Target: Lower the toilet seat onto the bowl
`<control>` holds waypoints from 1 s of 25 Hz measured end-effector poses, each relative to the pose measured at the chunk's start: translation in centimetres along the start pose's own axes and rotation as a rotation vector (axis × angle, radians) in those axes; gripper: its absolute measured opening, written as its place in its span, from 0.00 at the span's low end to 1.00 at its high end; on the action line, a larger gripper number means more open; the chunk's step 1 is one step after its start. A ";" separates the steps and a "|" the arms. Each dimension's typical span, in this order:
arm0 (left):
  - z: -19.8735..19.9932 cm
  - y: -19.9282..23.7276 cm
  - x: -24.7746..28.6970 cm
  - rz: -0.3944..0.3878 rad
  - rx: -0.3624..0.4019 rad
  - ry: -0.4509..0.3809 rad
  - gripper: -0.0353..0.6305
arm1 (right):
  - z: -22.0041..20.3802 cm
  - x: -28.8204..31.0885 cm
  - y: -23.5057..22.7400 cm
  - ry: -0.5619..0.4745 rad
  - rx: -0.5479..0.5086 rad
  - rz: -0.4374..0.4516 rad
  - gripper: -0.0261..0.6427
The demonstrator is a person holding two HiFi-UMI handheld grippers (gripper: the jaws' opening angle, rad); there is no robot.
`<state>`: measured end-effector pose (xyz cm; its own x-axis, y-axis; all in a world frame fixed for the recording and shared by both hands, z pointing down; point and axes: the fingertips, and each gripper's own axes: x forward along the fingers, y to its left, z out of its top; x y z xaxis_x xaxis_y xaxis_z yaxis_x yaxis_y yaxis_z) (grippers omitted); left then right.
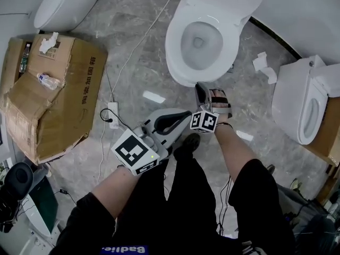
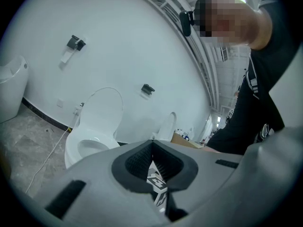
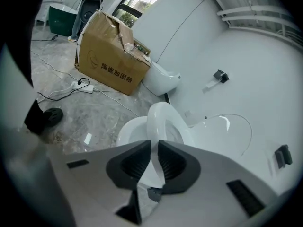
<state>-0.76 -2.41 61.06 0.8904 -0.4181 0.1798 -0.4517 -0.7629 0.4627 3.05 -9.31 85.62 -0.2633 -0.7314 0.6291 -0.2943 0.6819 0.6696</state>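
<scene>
The toilet seat point(image 3: 154, 122) stands part-way down, tilted between the raised lid point(image 3: 227, 136) behind it and the bowl point(image 3: 129, 131) below. The right gripper point(image 3: 154, 145) has it by the front rim: the jaws are drawn in to a narrow gap and the white edge fills that gap, pads on either face. The left gripper point(image 2: 152, 144) hangs back from the toilet with its jaws closed tip to tip and nothing between them. In its own view the toilet sits well off to the left.

The seat looks like a rigid moulded ring, light, glossy and probably slick under rubber pads. It will not flex, and it swings only about the hinge at the back. This far over, its own weight likely pulls it toward the bowl, so the job is more braking than pushing. If it drops it would bang on the ceramic, and a hard plastic seat or its hinge could crack.

The front rim is the sensible place to hold it — farthest from the hinge, and thin enough to fit between the pads. The grip should sit square across the edge, because a skewed pinch on a smooth, curved lip may slide off.
</scene>
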 end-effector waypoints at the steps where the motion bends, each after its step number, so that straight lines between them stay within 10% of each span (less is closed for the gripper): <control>1: -0.3 0.1 -0.1 0.002 -0.002 0.002 0.08 | -0.2 0.2 0.5 0.003 0.002 0.003 0.13; 25: -4.3 4.0 -0.9 0.033 -0.006 -0.008 0.08 | -3.8 6.0 9.0 0.082 -0.024 0.154 0.11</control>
<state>-3.09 -2.94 66.50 0.8746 -0.4470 0.1877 -0.4802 -0.7455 0.4621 2.34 -7.52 96.95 -0.2275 -0.6156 0.7545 -0.2344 0.7866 0.5712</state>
